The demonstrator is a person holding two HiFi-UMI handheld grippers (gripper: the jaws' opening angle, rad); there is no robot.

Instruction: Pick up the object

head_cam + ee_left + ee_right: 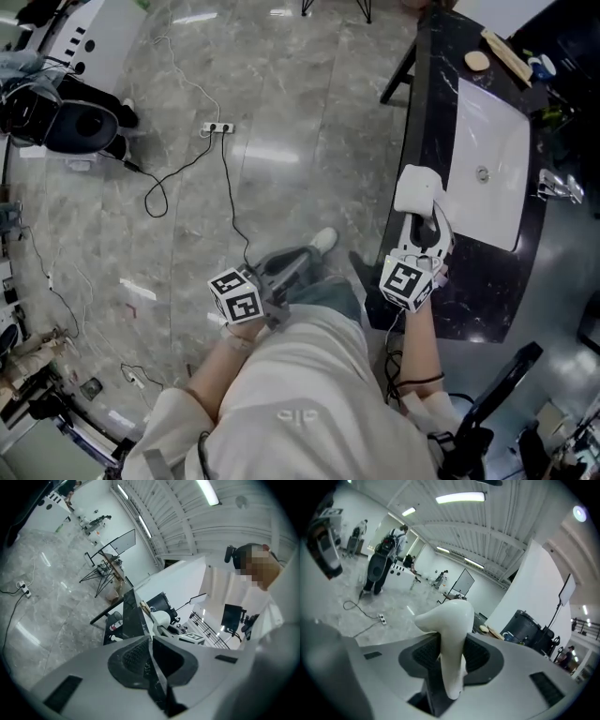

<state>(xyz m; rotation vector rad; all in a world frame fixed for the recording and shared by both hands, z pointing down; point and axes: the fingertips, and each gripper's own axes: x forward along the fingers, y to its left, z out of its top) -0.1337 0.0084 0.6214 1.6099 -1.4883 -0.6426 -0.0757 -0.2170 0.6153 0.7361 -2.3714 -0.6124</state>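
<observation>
A smooth white curved object (451, 639) sits clamped between the jaws of my right gripper (451, 654), its rounded head sticking out past the fingertips. In the head view the same white object (417, 190) hangs over the near edge of the black counter (427, 112), with the right gripper (424, 230) shut on it. My left gripper (281, 281) is low beside the person's body, away from the counter. Its jaws (151, 660) are pressed together with nothing between them.
A white sink basin (487, 164) is set in the black counter, with a tap (555, 186) at its right and a wooden brush (506, 54) and soap (477, 61) at the far end. Cables and a power strip (219, 127) lie on the marble floor. Camera gear (66, 117) stands far left.
</observation>
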